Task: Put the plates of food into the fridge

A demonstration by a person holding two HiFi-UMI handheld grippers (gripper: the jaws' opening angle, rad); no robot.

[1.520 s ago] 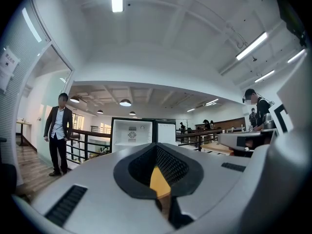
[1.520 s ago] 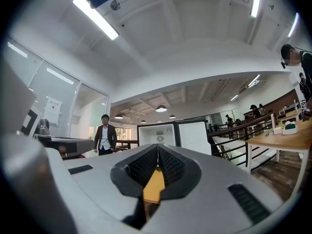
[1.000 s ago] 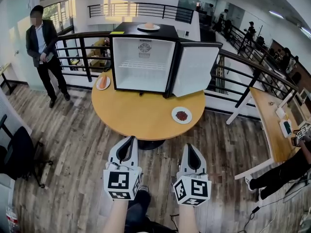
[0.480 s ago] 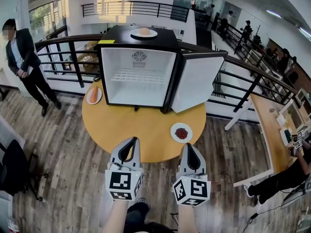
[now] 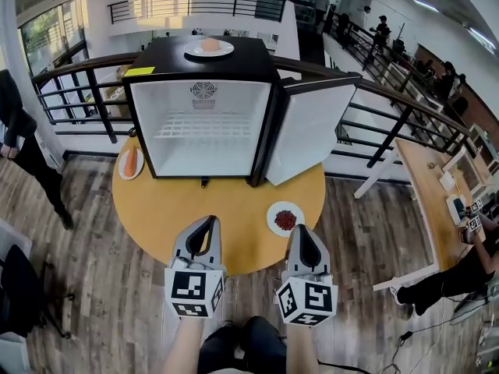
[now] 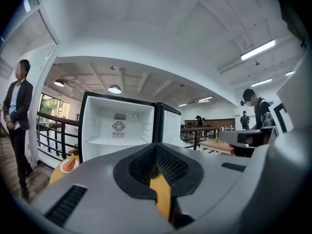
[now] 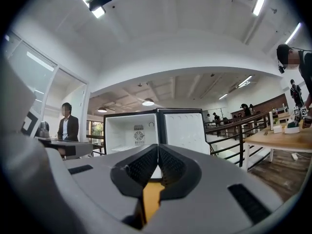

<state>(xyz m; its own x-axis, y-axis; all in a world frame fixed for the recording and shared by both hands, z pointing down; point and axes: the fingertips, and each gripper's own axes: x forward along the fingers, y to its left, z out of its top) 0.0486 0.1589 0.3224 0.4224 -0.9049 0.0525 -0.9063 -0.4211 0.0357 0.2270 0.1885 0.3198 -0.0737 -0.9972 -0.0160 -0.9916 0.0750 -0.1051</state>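
Note:
A black mini fridge stands on the round yellow table, its door swung open to the right and its white inside bare. One plate with orange food lies left of the fridge, and a plate with red food lies front right. A third plate sits on the fridge's top. My left gripper and right gripper are both shut and hold nothing. They hover level over the table's near edge, the right one just below the red-food plate. The fridge faces the left gripper.
A person in dark clothes stands at the far left by the black railing. A wooden desk with a seated person stands at the right. Wood floor surrounds the table.
Both grippers have advanced toward the table, and the fridge and plates now sit nearer and larger. The standing person has slid toward the left edge of the view.

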